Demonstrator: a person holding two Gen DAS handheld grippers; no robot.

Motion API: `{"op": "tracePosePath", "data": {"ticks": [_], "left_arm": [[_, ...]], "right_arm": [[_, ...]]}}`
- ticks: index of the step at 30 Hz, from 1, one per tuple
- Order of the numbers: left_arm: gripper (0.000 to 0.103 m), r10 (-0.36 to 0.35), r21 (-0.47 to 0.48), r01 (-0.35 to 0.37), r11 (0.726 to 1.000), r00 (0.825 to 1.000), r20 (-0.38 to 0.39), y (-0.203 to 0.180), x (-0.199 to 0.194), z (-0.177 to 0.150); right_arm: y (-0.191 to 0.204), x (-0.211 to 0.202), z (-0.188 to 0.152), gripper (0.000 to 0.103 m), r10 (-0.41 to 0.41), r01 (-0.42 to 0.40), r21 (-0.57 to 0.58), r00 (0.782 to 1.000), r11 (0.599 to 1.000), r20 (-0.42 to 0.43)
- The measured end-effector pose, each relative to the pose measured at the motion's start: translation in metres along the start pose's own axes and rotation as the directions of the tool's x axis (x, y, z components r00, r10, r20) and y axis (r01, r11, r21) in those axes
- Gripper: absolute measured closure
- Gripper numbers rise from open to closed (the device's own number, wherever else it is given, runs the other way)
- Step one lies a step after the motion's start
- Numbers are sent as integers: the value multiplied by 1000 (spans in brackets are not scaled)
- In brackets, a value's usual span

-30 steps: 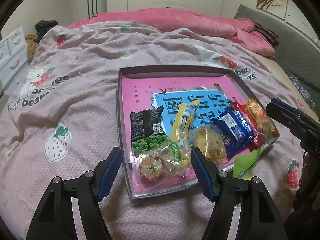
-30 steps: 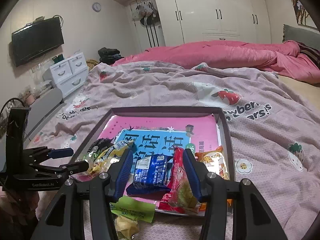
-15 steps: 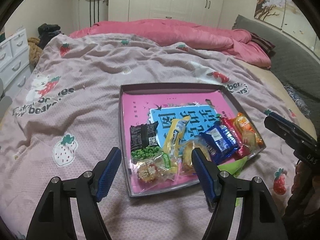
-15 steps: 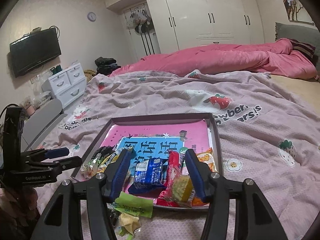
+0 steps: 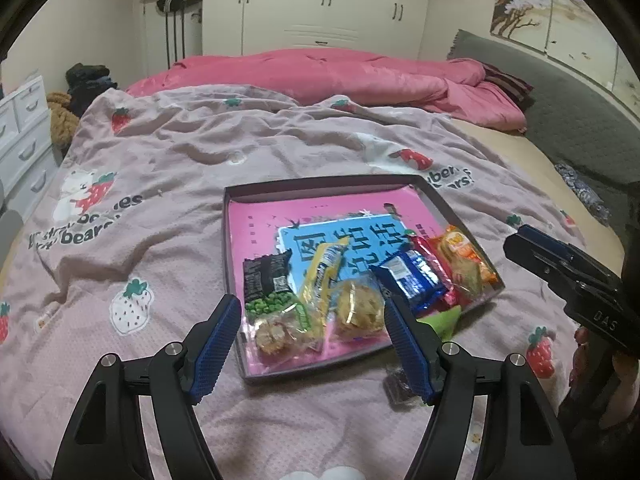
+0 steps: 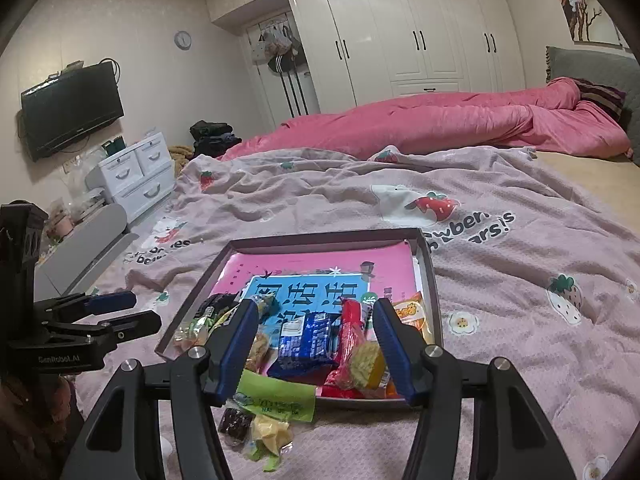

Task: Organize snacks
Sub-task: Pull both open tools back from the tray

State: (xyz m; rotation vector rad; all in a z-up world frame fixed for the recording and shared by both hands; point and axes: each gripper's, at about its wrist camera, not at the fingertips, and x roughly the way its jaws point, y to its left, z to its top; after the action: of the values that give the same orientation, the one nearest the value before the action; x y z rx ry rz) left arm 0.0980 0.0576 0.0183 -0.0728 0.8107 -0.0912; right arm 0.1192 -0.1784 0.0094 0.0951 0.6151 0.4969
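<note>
A shallow dark tray [image 5: 320, 182] with a pink and blue printed bottom lies on the strawberry blanket. Along its near side sit a green pea packet [image 5: 266, 284], a yellow packet [image 5: 324, 268], a round cookie packet [image 5: 358, 310], a blue packet [image 5: 412, 280], a red bar [image 5: 434, 264] and an orange packet [image 5: 462, 260]. Outside the tray's near edge lie a green packet [image 6: 276, 396], a dark packet [image 6: 236, 422] and a yellow packet [image 6: 270, 438]. My left gripper [image 5: 308, 304] hovers open above the tray's near left corner. My right gripper [image 6: 315, 308] hangs open over the blue packet, empty.
A rumpled pink quilt [image 5: 340, 76] lies across the far side of the bed. White drawers [image 6: 136, 168] and a wall TV [image 6: 72, 108] stand to the left, and wardrobes [image 6: 420, 40] stand behind. A grey headboard [image 5: 560, 112] runs along the right.
Both grippers have risen and drawn back, so the tray looks smaller and farther. The right gripper's jaws stand slightly wider. The snacks have not moved.
</note>
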Motion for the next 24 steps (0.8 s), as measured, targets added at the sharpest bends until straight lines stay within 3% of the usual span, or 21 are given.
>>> {"op": "tracePosePath", "data": {"ticks": [24], "left_arm": [[27,-48,52,49,997,999,-23,-24,-21,-15]], "right_arm": [[15,-31,-20,42,10,-10,14,1000,1000,-24]]}}
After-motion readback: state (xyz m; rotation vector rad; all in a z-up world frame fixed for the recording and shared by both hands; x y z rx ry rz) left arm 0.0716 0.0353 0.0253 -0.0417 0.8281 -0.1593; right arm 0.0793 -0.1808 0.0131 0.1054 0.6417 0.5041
